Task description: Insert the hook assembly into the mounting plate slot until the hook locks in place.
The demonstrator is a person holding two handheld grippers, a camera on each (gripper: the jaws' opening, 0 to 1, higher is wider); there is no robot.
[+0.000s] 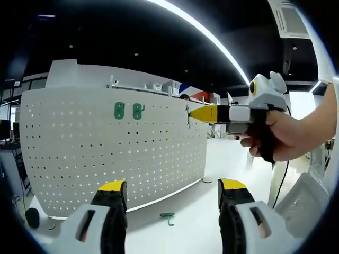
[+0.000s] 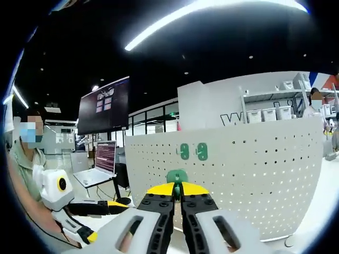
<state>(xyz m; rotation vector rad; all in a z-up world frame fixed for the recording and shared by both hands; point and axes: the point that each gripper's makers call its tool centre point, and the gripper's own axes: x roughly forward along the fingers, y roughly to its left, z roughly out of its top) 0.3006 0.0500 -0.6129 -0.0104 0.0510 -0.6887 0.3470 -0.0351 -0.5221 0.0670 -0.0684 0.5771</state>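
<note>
Hook (image 2: 176,175) is held clamped in right gripper (image 2: 177,189) ahead of pegboard (image 2: 254,169); insertion judged next; left gripper (image 1: 172,193) is held open.

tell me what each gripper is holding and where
Right gripper pinches a green hook by its lower end, in front of the pegboard. Left gripper is open, empty.

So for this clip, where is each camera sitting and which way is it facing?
Left gripper view: rides the left gripper, jaws apart, facing the pegboard; the right gripper and a hand enter from the right.
Right gripper view: rides the right gripper, clamped on a green hook, facing the pegboard.
Shared: pegboard and two mounted hooks.
</note>
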